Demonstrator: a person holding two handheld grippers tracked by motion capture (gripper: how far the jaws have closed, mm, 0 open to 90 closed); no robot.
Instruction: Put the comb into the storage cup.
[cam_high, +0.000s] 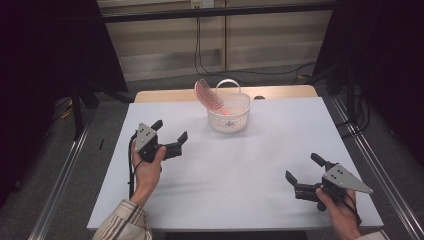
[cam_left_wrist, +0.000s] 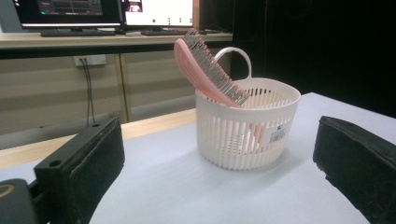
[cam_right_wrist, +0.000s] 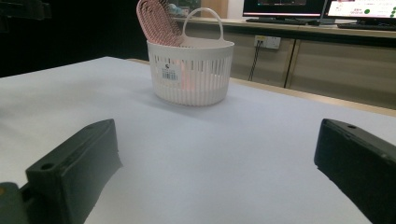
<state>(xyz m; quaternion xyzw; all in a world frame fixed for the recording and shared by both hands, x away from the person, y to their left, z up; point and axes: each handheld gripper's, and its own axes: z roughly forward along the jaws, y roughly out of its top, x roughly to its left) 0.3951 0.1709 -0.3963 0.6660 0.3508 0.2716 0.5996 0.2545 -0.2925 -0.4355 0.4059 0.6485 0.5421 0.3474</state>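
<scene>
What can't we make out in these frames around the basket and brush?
- Brush handle end: left gripper view, inside the basket, seen through the slats as a pink blur.
- Basket floor: high view, hidden by the wall and brush.
- Label text: right gripper view, too small to read.
- Left gripper body: left gripper view, cut off by the bottom edge.
- Right gripper cable: high view, behind the hand.

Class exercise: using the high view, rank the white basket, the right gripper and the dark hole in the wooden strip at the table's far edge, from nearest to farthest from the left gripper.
1. White basket: ahead and to the right of the left gripper, holding a pink hairbrush.
2. Dark hole: on the wooden strip, just beyond the basket.
3. Right gripper: across the table, near the front right corner.
</scene>
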